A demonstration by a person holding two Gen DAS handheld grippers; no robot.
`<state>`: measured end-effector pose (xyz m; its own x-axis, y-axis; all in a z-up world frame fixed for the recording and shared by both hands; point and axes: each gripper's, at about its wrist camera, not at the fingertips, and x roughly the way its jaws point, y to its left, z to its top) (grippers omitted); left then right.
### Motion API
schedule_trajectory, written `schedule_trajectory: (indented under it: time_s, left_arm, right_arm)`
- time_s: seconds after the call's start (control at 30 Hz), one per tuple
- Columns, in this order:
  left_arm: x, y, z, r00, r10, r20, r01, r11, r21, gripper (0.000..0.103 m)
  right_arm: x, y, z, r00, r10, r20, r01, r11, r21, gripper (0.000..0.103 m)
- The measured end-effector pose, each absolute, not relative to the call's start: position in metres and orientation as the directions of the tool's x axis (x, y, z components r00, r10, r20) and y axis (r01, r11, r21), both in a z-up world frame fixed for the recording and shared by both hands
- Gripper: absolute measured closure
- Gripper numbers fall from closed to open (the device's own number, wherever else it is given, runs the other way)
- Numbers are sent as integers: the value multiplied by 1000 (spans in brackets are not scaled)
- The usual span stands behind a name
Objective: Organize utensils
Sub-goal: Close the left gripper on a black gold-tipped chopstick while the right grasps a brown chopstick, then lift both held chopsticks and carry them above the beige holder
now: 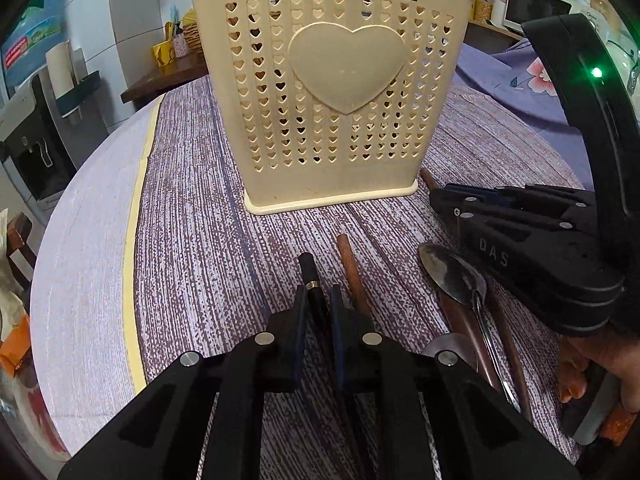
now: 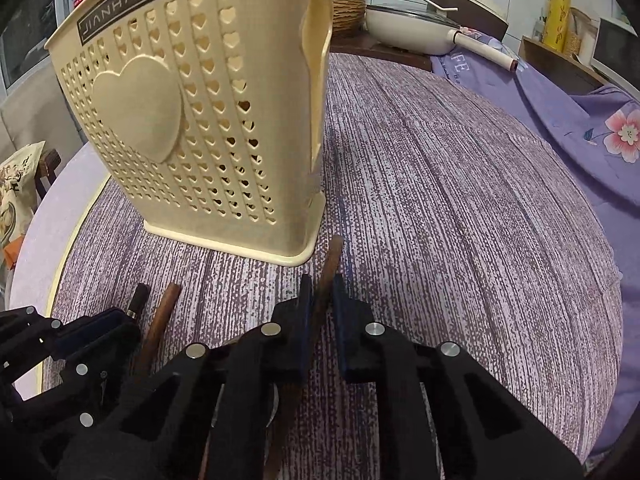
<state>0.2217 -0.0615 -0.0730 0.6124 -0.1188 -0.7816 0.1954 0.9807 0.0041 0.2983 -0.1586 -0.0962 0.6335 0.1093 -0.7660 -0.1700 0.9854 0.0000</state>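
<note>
A cream perforated utensil holder (image 1: 336, 100) with a raised heart stands upright on the striped purple mat (image 1: 200, 240). My left gripper (image 1: 318, 300) is shut on a black handle with a gold ring (image 1: 309, 270) that lies on the mat. Beside it lies a brown wooden handle (image 1: 351, 268). To the right a metal spoon (image 1: 452, 276) rests on more wooden utensils. My right gripper (image 2: 322, 292) is shut on a brown wooden handle (image 2: 333, 258) near the corner of the utensil holder (image 2: 192, 120). The left gripper (image 2: 124, 318) shows at lower left of the right wrist view.
The round table's pale edge (image 1: 88, 240) curves on the left. A purple floral cloth (image 2: 580, 128) covers the right side. A cream pan with a glass lid (image 2: 404, 24) sits behind it. A water dispenser (image 1: 36, 140) stands beyond the table's left side.
</note>
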Motion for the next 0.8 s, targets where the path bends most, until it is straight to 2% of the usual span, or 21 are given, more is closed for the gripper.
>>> schedule_trajectory:
  time_s: [0.5,0.8]
  left_arm:
    - [230,-56,-74,618,-162,-769,200,979,-45,94]
    - [232,-44,-69,619,-219,-754,192,973,-125,94]
  right_arm:
    - [311,-194,-93,636,254,-729,-121,966,230,94]
    - [299,-212,-76,677,283,-679,-120,953,278,95]
